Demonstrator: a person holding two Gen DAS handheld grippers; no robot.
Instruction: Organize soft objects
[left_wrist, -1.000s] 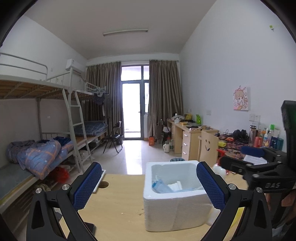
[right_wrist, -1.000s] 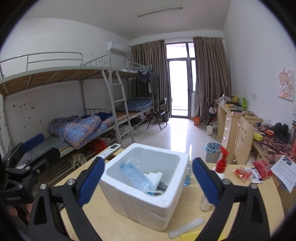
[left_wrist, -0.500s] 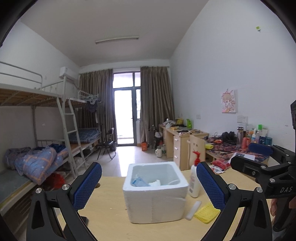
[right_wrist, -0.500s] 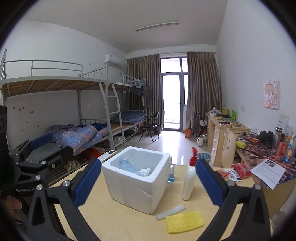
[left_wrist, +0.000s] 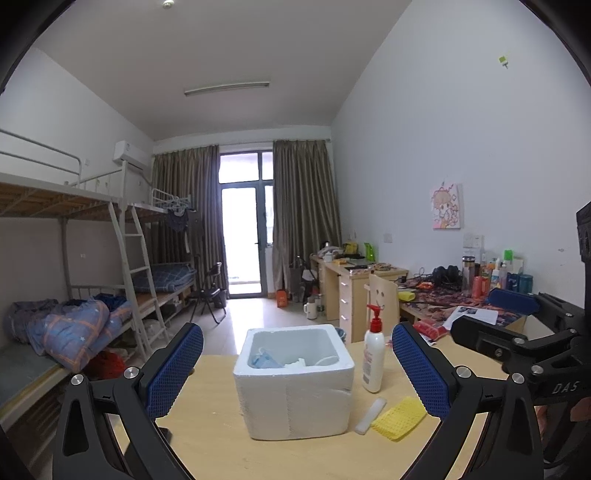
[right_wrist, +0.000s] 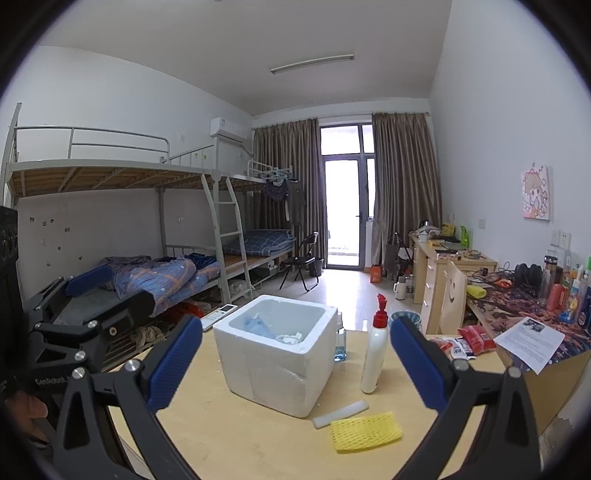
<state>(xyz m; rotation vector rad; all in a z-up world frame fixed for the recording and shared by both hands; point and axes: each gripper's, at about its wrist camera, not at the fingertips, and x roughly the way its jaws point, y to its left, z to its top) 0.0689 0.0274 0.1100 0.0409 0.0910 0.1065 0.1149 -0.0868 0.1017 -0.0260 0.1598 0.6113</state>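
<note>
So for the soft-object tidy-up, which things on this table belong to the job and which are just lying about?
Job:
white foam box, soft items already inside
yellow mesh foam sleeve on the table
white foam strip beside it
left claw and right claw, both open and empty

Lying about:
white red-pump lotion bottle
small blue-liquid bottle
red snack packets

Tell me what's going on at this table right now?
A person holds a two-finger tool in each hand over a wooden table. Both the left tool and the right tool are open and empty, touching nothing. In front of them stands a white foam box with a blue mask and some white pieces already inside. A yellow mesh pad and a white foam strip lie on the table beside the box, next to an upright lotion bottle.
</note>
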